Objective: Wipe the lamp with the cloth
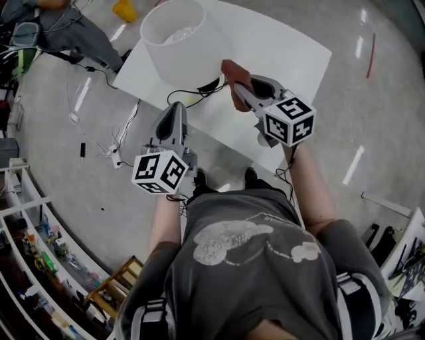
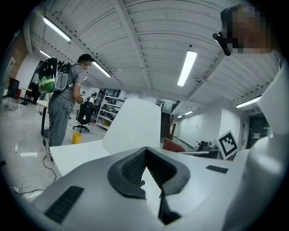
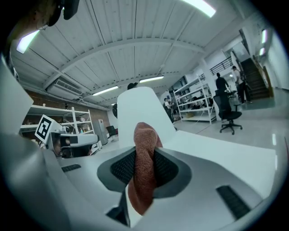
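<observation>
Head view: lamp [image 1: 174, 40] stands on the white surface [image 1: 292, 53]. Right claw [image 1: 243, 91] carries the cloth [image 1: 236, 74] just beside the shade; contact unclear. Wiping judged barely begun, if at all.

Left gripper view: left claw [image 2: 145, 150] pressed together, empty, aimed at the lamp.

Right gripper view: jaws clamped on the rust-brown cloth, shade close ahead.

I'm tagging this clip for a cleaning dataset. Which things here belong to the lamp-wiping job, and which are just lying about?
Job in hand:
lamp
cloth, clamped in the right gripper
left gripper, shut and empty

Lying about:
yellow bin on the floor
loose floor cables
shelving rack
</observation>
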{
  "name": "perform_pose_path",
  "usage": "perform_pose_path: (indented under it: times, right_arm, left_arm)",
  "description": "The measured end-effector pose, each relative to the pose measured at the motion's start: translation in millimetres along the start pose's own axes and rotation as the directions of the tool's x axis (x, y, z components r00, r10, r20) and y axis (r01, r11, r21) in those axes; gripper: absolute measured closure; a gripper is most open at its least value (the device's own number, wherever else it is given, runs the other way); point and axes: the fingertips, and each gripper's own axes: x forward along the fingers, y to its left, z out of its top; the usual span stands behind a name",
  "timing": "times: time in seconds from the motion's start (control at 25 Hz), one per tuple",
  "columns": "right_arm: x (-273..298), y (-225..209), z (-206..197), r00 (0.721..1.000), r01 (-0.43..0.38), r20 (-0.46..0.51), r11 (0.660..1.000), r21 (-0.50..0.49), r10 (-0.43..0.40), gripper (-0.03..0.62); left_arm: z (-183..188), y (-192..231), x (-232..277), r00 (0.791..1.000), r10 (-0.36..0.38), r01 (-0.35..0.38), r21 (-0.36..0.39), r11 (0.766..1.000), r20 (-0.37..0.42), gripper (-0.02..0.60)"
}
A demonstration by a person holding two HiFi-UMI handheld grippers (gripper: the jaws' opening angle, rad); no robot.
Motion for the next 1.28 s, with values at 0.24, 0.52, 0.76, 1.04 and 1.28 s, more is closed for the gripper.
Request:
perform_pose_path:
  times: [0.24,0.52,0.76,1.04,1.28]
  right_arm:
    - [-10,20,70,0.983,0.079,0.167,0.996,-0.038,-0.071,0.503]
    - [6,58,133,0.953,0.159,0.279,0.978,-0.131,-0.118,0.503]
    - [27,80,121,0.944,0.229,0.266,0.968,-0.107,-0.194,0.503]
    - [37,88,96,0.919,0.310,0.261,0.951,-0.019,-0.295,0.503]
    - [42,94,53,0.911,0.355,0.202,0.933,0.057,-0.359,0.503]
  left_arm:
    - [30,20,10,0.992,-0.117,0.117,0.017,0.993,0.036,0.574]
    - [63,63,18,0.975,-0.213,0.212,0.019,0.977,0.060,0.574]
    - [73,84,10,0.956,-0.290,0.289,0.023,0.957,0.046,0.574]
    - [58,107,2,0.933,-0.360,0.359,-0.016,0.933,-0.025,0.574]
    - [39,109,-8,0.908,-0.408,0.406,-0.037,0.913,-0.093,0.574]
